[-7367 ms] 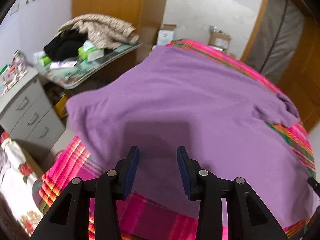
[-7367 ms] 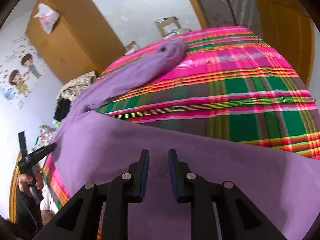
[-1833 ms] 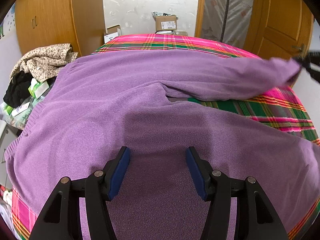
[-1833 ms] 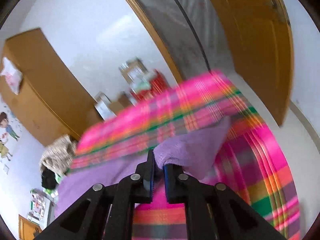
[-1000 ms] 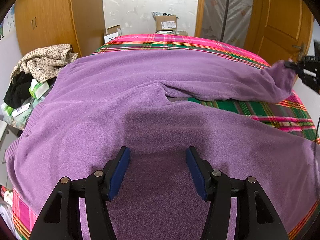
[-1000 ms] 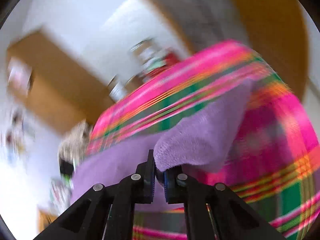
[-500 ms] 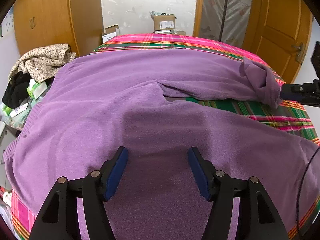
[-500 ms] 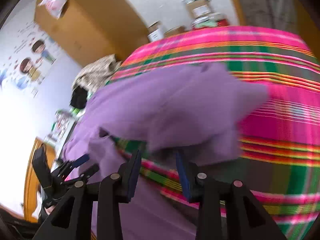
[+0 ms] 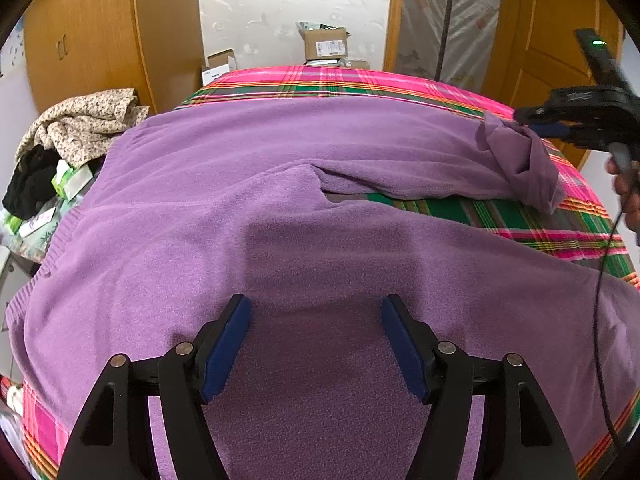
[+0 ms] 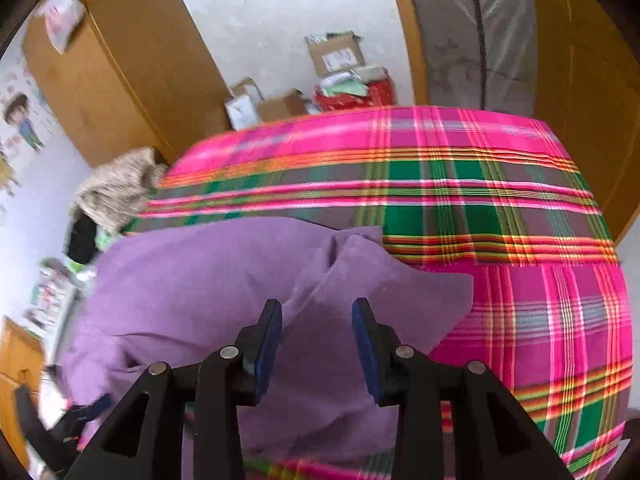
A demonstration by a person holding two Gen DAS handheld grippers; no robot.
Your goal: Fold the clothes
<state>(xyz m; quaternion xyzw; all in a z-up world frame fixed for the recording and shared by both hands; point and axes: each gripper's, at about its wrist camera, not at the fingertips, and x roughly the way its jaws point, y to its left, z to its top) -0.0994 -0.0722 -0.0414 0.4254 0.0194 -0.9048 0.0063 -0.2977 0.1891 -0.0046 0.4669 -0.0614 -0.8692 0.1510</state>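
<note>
1. Bedroom with wooden wardrobes and doors; a bed under a pink and green plaid bedspread [image 10: 500, 200] serves as the work surface.
2. Purple sweater [image 9: 240, 208] lies spread flat across the bed, hem at the near left edge. One sleeve [image 9: 400, 160] runs out toward the far right; its cuff [image 9: 532, 168] sits crumpled in a loose heap on the plaid.
3. Handling, judged: soft fleecy knit, light, limp. It will sag and bunch wherever unsupported, and should not slip from rubber pads. Best holds look like the cuff, the shoulder seam and the ribbed hem, pinched through both layers.
4. Left gripper [image 9: 316, 344]: jaws spread wide, have just been opening further, hovering over the body of the sweater with nothing pinched.
5. Right gripper [image 10: 316, 332]: jaws part-open, nothing clamped; sleeve cloth lies below them. In the left view it sits just beside the cuff.
6. Clutter: a heap of clothes [image 9: 80, 128] on a side table left, cardboard boxes [image 9: 324, 44] by the far wall.
</note>
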